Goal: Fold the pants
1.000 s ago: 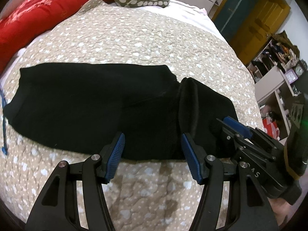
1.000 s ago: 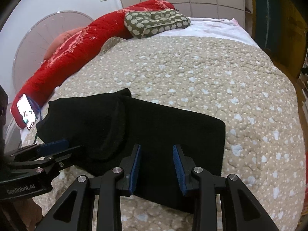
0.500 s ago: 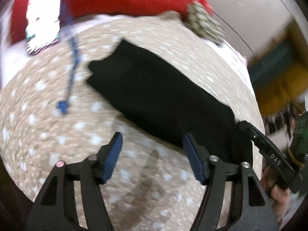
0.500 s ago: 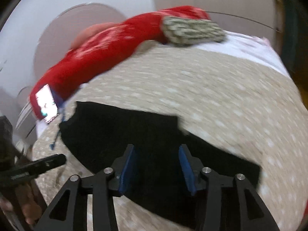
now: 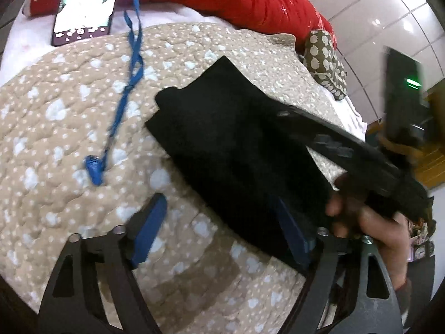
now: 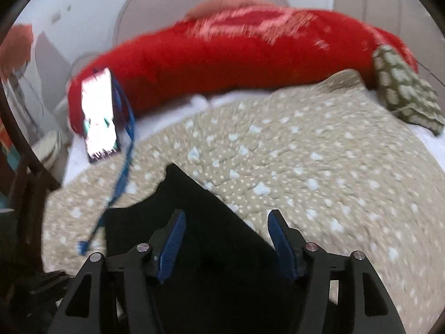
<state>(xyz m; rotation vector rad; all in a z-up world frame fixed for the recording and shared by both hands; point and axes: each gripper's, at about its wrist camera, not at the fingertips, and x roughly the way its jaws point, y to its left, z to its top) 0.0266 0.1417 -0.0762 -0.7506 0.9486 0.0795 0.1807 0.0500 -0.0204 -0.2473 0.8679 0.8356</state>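
The black pants (image 5: 236, 150) lie folded flat on the beige dotted quilt (image 5: 55, 194), running from centre to lower right in the left wrist view. My left gripper (image 5: 222, 231) is open and empty, its right finger over the pants' near edge, its left finger over bare quilt. The right gripper's black body (image 5: 347, 150) and the hand holding it cross above the pants at the right. In the right wrist view the pants (image 6: 211, 222) fill the lower centre, and my right gripper (image 6: 226, 242) is open and empty just above them.
A lit phone (image 5: 83, 8) with a blue lanyard (image 5: 125, 89) lies at the quilt's far left edge; it also shows in the right wrist view (image 6: 100, 117). A long red pillow (image 6: 236, 64) and an olive dotted cushion (image 6: 406, 89) line the bed's far side.
Both grippers have swung left along the pants toward the phone end. The right gripper has opened wider and now hangs above the pants. The pants lie as before.
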